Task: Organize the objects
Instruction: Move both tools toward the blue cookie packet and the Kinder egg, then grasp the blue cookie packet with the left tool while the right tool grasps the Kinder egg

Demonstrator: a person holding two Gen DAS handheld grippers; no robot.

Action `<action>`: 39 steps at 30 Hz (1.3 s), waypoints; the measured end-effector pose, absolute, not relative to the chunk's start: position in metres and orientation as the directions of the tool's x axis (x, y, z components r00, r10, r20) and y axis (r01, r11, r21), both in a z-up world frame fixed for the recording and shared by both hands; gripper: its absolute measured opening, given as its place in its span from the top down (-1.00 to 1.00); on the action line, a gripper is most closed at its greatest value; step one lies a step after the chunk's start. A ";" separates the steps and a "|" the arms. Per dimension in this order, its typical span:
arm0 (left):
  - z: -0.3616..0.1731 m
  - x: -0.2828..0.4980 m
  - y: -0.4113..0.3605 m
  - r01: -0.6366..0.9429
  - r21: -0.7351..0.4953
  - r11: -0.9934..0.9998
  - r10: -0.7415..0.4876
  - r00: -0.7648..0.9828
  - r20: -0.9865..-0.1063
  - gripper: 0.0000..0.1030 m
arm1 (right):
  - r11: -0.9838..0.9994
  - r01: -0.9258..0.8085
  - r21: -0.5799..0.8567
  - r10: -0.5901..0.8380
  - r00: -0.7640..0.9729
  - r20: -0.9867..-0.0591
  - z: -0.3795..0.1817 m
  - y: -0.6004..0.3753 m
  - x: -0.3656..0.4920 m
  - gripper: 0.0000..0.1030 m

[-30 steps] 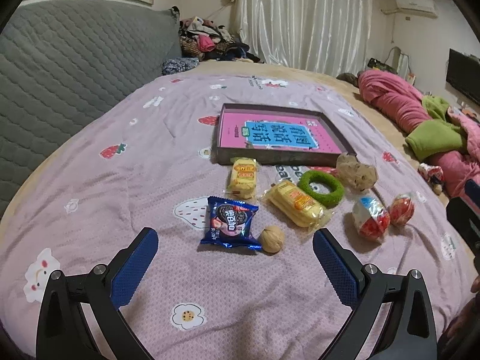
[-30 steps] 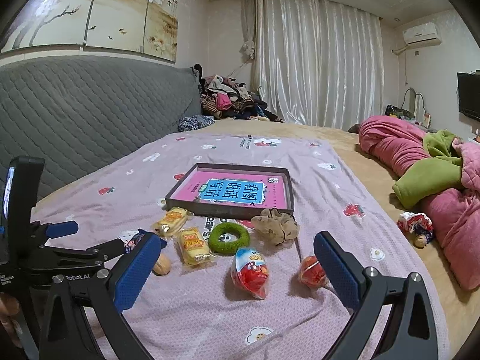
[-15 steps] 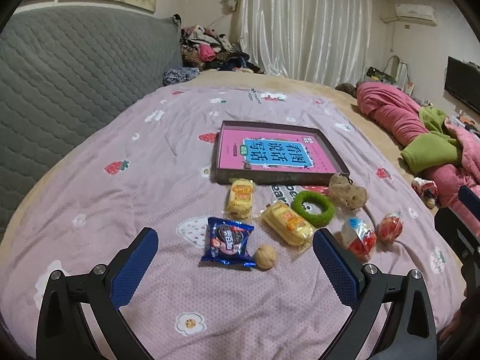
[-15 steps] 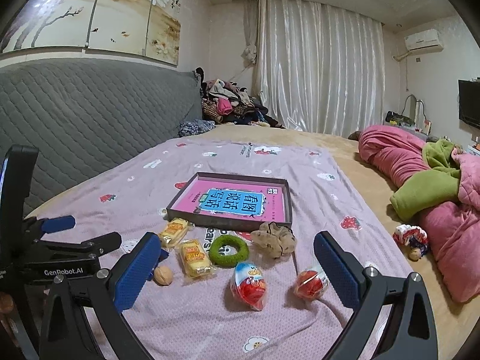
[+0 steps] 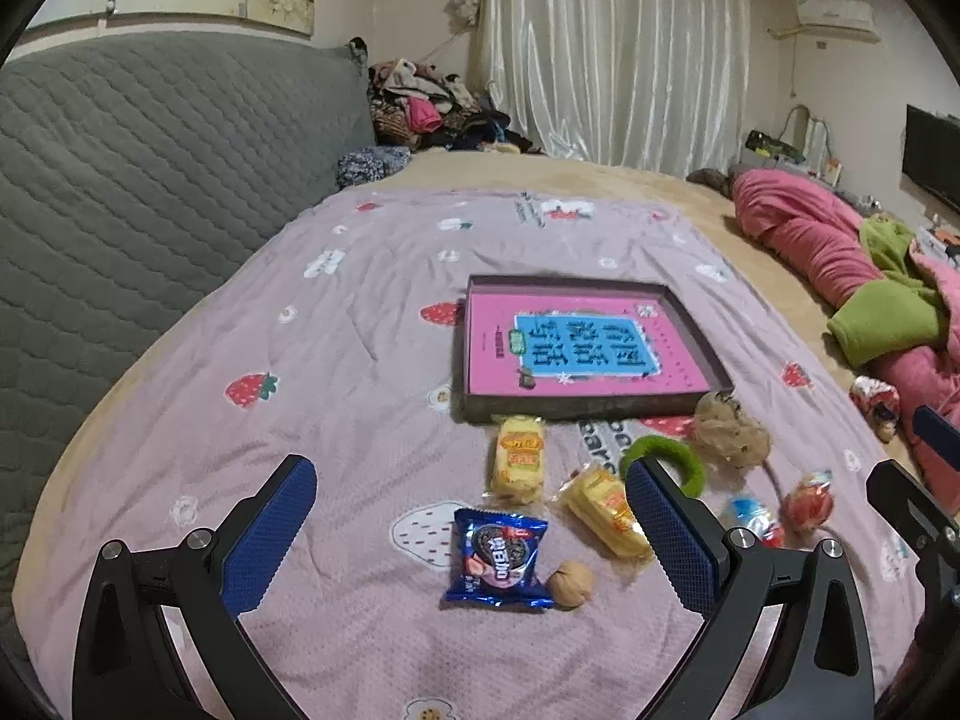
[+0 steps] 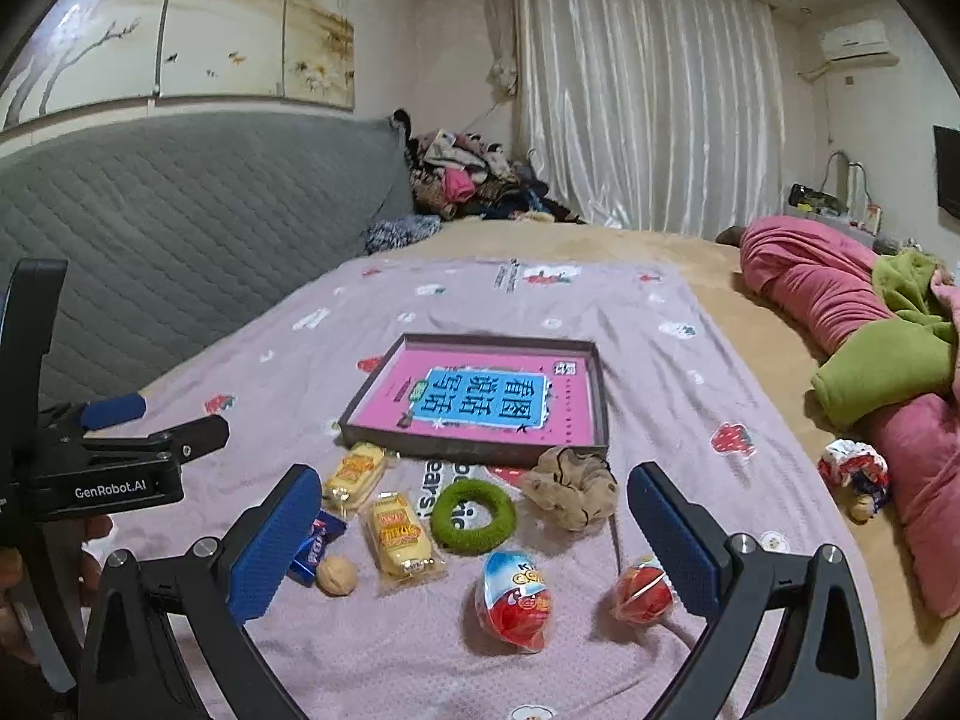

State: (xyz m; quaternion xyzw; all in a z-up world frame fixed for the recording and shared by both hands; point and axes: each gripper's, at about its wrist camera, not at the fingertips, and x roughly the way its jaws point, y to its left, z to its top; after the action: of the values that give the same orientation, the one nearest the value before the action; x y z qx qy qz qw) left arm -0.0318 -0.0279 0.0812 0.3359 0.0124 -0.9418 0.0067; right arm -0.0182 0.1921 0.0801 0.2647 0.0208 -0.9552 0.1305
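A shallow dark box with a pink book inside (image 5: 576, 345) (image 6: 480, 396) lies on the purple bedspread. Before it sit two yellow cake packs (image 5: 519, 459) (image 5: 600, 510), a blue Oreo pack (image 5: 497, 558), a walnut (image 5: 570, 584) (image 6: 336, 576), a green hair ring (image 6: 474, 515) (image 5: 675, 459), a brown scrunchie (image 6: 573, 489) (image 5: 729, 438), a Kinder egg (image 6: 513, 597) and a red wrapped sweet (image 6: 642, 594). My left gripper (image 5: 474, 534) is open above the Oreo pack. My right gripper (image 6: 474, 540) is open over the egg and ring, holding nothing.
A grey quilted headboard (image 5: 150, 180) runs along the left. Pink and green bedding (image 6: 888, 360) is heaped at the right, with a small toy (image 6: 852, 471) beside it. Clothes are piled (image 6: 468, 174) at the far end near white curtains (image 6: 648, 108).
Both grippers have pulled back and risen, so the objects look smaller and farther. Nothing on the bed has moved, and both grippers stayed open.
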 end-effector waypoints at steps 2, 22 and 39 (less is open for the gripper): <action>0.069 -0.036 -0.027 0.016 -0.028 -0.999 0.006 -0.760 -0.650 -1.00 | -0.964 0.264 0.004 -0.225 -0.815 -0.534 0.072 0.188 -0.021 -1.00; -0.012 -0.058 -0.013 -0.005 -0.003 -1.000 0.006 -0.614 -0.789 -1.00 | -0.946 0.315 -0.073 -0.188 -0.719 -0.669 0.003 0.177 -0.035 -1.00; -0.048 -0.097 -0.010 -0.006 0.021 -1.000 -0.014 -0.534 -0.846 -1.00 | -0.945 0.306 -0.120 -0.127 -0.677 -0.725 -0.023 0.171 -0.067 -1.00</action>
State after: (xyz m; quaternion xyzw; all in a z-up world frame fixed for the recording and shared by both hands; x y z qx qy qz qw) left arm -0.0968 -0.0104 -0.0478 0.4829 -0.0108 -0.8756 0.0023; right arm -0.0673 0.1714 -0.0229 0.3837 0.1165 -0.9083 0.1191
